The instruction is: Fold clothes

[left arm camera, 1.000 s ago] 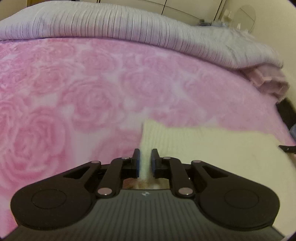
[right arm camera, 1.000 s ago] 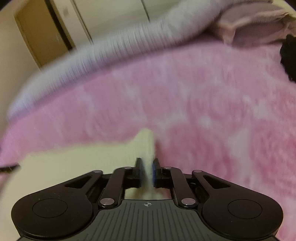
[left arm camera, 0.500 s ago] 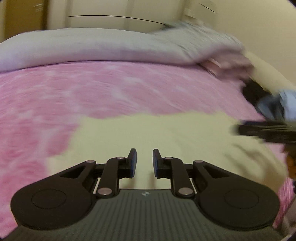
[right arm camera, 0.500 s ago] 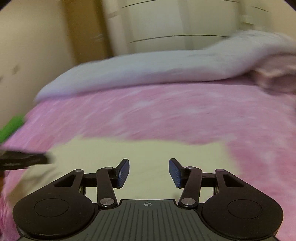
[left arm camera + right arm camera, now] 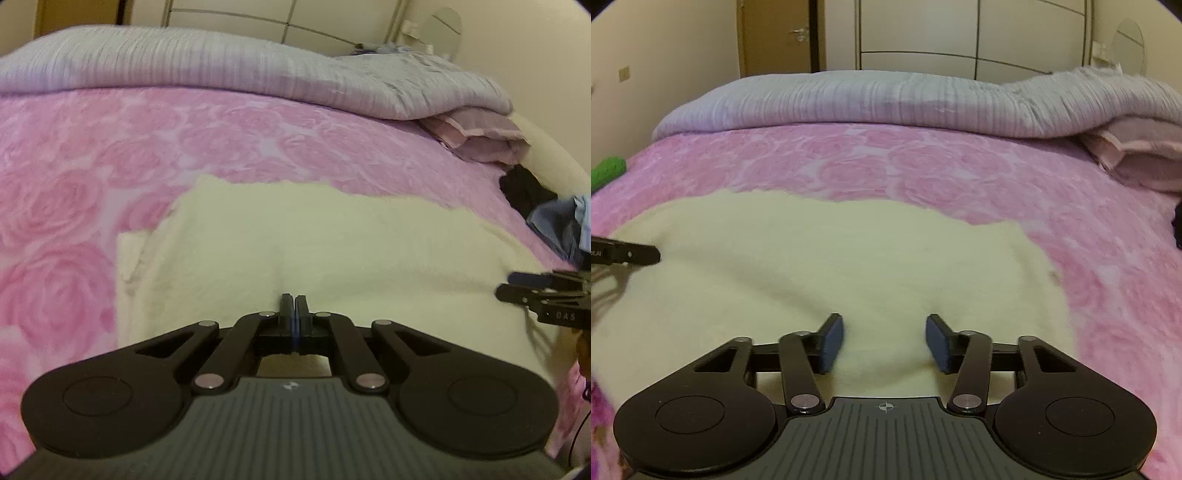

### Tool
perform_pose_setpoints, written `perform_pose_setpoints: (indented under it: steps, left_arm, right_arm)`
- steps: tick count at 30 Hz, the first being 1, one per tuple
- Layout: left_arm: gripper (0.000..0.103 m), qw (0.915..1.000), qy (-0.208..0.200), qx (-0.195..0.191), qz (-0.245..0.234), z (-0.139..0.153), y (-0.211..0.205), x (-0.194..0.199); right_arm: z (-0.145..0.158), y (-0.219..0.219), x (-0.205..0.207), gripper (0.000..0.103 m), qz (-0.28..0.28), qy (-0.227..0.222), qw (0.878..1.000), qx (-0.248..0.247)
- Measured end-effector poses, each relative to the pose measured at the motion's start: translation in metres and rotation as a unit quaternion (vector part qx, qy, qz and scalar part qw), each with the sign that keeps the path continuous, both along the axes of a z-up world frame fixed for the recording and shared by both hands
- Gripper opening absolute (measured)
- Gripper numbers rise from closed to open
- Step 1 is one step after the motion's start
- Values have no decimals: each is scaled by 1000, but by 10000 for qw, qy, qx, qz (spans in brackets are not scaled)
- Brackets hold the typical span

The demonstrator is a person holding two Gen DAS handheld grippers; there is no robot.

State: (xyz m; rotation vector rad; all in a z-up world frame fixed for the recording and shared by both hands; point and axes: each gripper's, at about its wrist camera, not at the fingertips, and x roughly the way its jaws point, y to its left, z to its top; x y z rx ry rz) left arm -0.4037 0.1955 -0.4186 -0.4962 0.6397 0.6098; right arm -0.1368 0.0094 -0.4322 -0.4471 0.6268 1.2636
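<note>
The cream garment is lying spread on the pink rose-patterned bed, close to both cameras. Its far edge is running fairly straight, and at its left side a narrow strip is sticking out from under the top layer, so it is looking doubled over at least once; how many folds it is carrying cannot be told.

The left claw is sitting pinched tight right at the garment's near part, its pads meeting with no cloth showing between them. The right claw is hovering spread wide over the garment's near edge, gripping nothing.

Judging by this, the garment is lying flat and partly squared, which is fitting either a piece midway through folding or one just laid down neat.

Farther off, a grey ribbed blanket is lying rolled along the back of the bed, with a pink pillow beside it and dark and blue clothes heaped at the right edge.
</note>
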Motion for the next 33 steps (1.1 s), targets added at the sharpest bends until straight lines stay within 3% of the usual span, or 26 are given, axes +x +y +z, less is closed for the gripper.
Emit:
perform_pose_setpoints:
  steps: [6,11,13,15,19,23,27,30,33]
  left_arm:
    - [3,9977,-108,225,-638,22,-5,57]
    - [7,9918,254,303,-1219,2,-4,106]
    - [8,9915,230,311,-1245,3,-3,108]
    - [3,9912,205,319,-1272,3,-1,110]
    - [3,9905,156,336,-1324,3,1,115]
    - [3,9898,108,352,-1376,4,4,119]
    - [3,9890,59,369,-1428,4,6,123]
    - [6,9920,264,519,-1116,0,19,113]
    - [3,9935,496,683,-762,-4,33,101]
  right_arm:
    - [25,22,-3,45,76,108,9998,179]
    - [-1,69,-10,45,535,-96,9982,-240]
    - [-11,69,-9,46,562,-431,9971,-280]
    - [-12,61,5,46,305,-479,9979,-314]
    - [-6,47,41,46,-93,-212,9992,-339]
    - [2,58,22,46,32,-461,9984,-312]
    - [-7,84,8,46,290,-264,9990,-220]
    - [-18,89,14,46,179,-377,9984,-372]
    - [-18,74,44,46,-376,-394,9979,-343]
